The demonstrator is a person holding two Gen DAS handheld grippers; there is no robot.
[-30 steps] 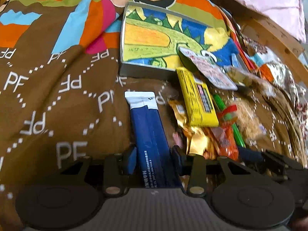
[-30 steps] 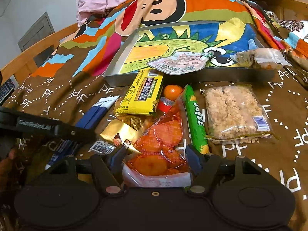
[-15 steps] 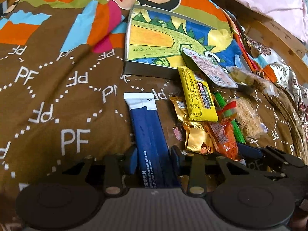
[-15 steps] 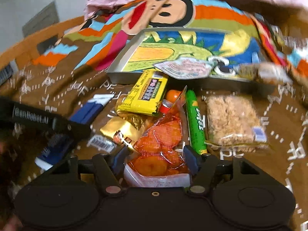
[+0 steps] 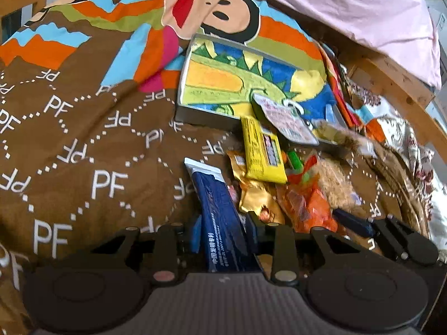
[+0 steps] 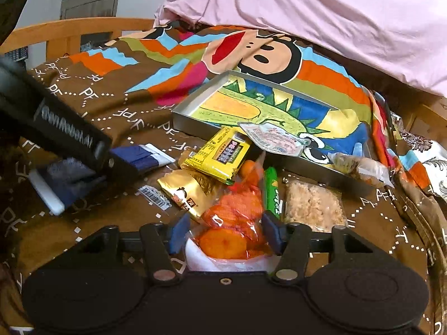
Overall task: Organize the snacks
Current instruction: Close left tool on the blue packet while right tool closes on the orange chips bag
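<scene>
My left gripper (image 5: 222, 230) is shut on a long dark blue packet (image 5: 216, 209) with white ends and holds it lifted off the brown blanket; both also show in the right wrist view (image 6: 111, 164), at the left. My right gripper (image 6: 223, 233) is shut on a clear bag of orange slices (image 6: 234, 223), raised a little. A metal tray (image 6: 184, 117) with a dinosaur drawing lies behind the snack pile; a pale flat pouch (image 6: 276, 138) rests on its near rim.
A yellow packet (image 6: 220, 153), gold packet (image 6: 187, 195), green stick (image 6: 272, 192), bag of puffed rice (image 6: 313, 206) and a clear snack bag (image 6: 360, 167) lie on the blanket. A pink pillow (image 6: 321, 14) and wooden bed frame (image 6: 69, 29) lie behind.
Both grippers have risen with their packets: the blue packet and the orange bag have come up off the blanket. The views now look from higher up.
</scene>
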